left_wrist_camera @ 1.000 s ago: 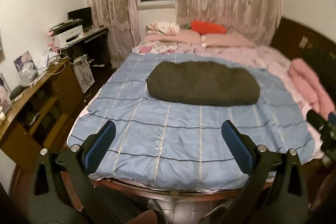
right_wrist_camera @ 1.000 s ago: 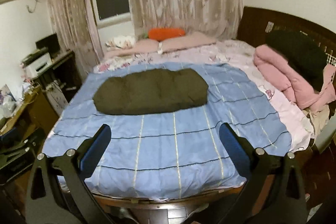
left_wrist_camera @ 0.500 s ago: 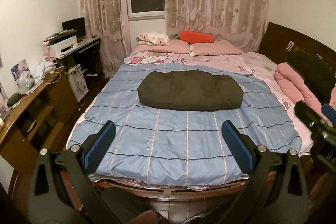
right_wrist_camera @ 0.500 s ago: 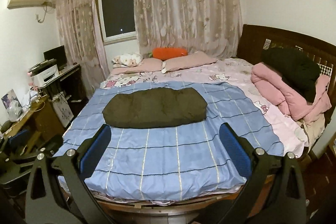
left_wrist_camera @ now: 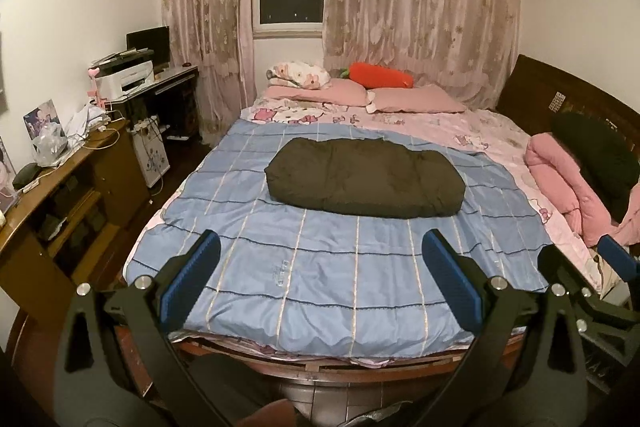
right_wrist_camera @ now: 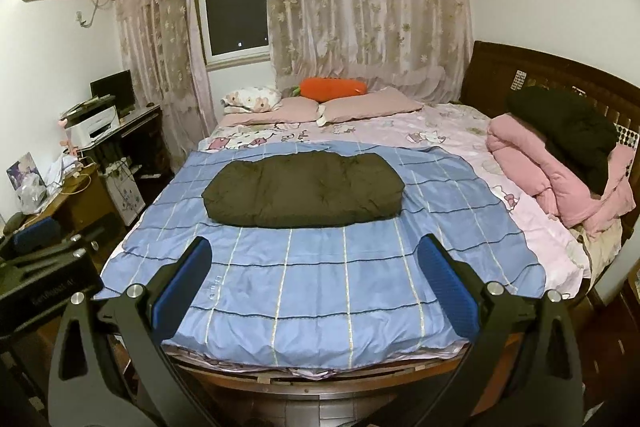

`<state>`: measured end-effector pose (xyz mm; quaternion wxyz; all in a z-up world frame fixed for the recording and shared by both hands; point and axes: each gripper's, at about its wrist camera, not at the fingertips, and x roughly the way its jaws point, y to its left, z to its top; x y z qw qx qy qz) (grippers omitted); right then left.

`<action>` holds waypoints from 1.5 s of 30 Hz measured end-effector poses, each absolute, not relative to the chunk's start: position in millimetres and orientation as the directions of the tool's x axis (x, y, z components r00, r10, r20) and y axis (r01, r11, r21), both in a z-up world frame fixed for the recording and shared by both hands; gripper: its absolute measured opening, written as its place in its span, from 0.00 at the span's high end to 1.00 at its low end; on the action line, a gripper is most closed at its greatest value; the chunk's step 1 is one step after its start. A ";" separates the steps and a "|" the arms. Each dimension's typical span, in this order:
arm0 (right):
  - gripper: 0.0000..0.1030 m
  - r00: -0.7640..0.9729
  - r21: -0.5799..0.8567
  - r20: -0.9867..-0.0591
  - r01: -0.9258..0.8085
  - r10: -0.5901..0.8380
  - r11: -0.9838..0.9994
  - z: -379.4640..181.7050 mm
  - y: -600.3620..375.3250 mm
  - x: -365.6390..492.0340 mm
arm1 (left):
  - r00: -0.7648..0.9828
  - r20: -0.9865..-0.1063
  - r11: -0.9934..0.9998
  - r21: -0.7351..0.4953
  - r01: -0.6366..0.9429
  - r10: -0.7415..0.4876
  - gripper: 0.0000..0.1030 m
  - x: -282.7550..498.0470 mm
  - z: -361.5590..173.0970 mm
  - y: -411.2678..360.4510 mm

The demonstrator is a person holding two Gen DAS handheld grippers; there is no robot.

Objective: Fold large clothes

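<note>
A dark olive padded garment point(left_wrist_camera: 362, 181) lies folded into a thick oblong bundle on the blue checked bedspread point(left_wrist_camera: 320, 267); it also shows in the right wrist view point(right_wrist_camera: 302, 189) on the bedspread point(right_wrist_camera: 320, 279). My left gripper point(left_wrist_camera: 320, 259) is open and empty, held off the foot of the bed, well short of the garment. My right gripper point(right_wrist_camera: 316, 259) is open and empty, also back from the foot of the bed. The right gripper shows at the right edge of the left wrist view point(left_wrist_camera: 616, 261); the left gripper shows at the left edge of the right wrist view point(right_wrist_camera: 36, 239).
A pink quilt point(right_wrist_camera: 552, 183) with a black garment point(right_wrist_camera: 568, 131) on it lies by the dark headboard point(right_wrist_camera: 496, 75) on the right. Pink pillows point(left_wrist_camera: 360, 95) and an orange carrot cushion point(left_wrist_camera: 380, 79) lie at the far side. A wooden desk point(left_wrist_camera: 60, 183) stands left.
Both grippers have pulled back and risen away from the bed; the garment looks smaller and more of the room and curtains shows. The garment has not moved. Both stay open.
</note>
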<state>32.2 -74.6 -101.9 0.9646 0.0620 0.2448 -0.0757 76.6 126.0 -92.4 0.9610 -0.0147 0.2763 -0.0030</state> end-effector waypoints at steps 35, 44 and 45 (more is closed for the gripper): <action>0.01 0.868 0.081 -0.484 0.171 -0.112 0.982 -101.3 -69.8 32.9 | 0.856 -0.517 1.000 -0.026 0.013 -0.024 0.02 72.2 -88.6 124.4; 0.01 0.868 0.080 -0.484 0.172 -0.113 0.982 -101.6 -70.8 32.8 | 0.856 -0.517 1.000 -0.025 0.014 -0.024 0.02 72.2 -88.7 125.2; 0.01 0.868 0.082 -0.484 0.171 -0.111 0.982 -101.8 -71.3 32.8 | 0.856 -0.517 1.000 -0.025 0.014 -0.025 0.02 72.2 -88.6 125.3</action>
